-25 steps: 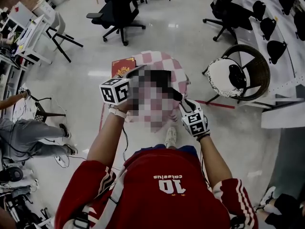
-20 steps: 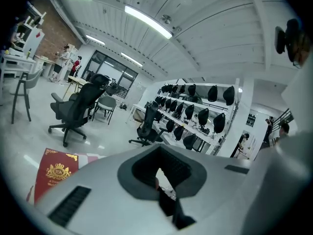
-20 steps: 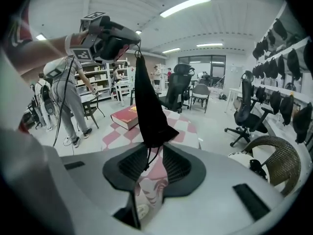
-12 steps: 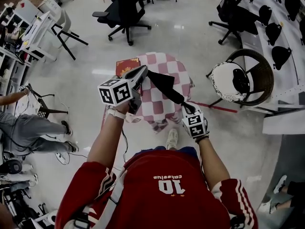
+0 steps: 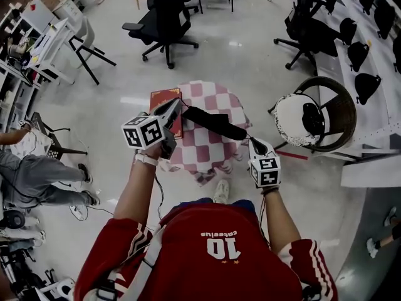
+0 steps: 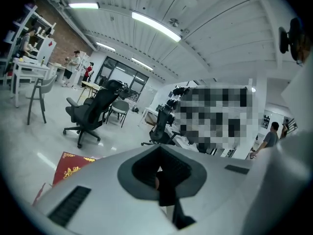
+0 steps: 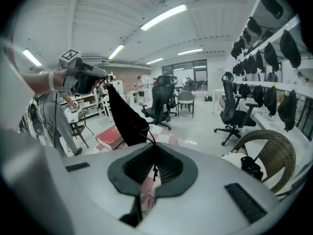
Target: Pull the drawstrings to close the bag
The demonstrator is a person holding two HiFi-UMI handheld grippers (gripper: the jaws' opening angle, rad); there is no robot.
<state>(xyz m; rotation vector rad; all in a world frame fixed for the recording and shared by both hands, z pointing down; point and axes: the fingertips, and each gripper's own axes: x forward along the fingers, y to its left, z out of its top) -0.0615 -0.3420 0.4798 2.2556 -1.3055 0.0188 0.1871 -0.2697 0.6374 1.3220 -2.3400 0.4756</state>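
Observation:
A black drawstring bag (image 5: 213, 123) hangs stretched in the air between my two grippers, above a small table. My left gripper (image 5: 177, 104) holds its upper left end; in the left gripper view the jaws (image 6: 159, 179) are shut on black fabric or cord of the bag. My right gripper (image 5: 250, 141) is at the bag's lower right end. In the right gripper view its jaws (image 7: 154, 166) are shut on a thin black drawstring that runs up to the bag (image 7: 125, 115), with the left gripper (image 7: 82, 77) beyond it.
Under the bag stands a small table with a pink-and-white checked cloth (image 5: 216, 152) and a red book (image 5: 161, 98) at its left edge. A wicker chair (image 5: 321, 108) is at the right, office chairs (image 5: 166, 17) behind, a seated person (image 5: 31, 180) at the left.
The two grippers have drawn apart, the left one to the left and the right one to the right. The bag now lies longer and flatter between them.

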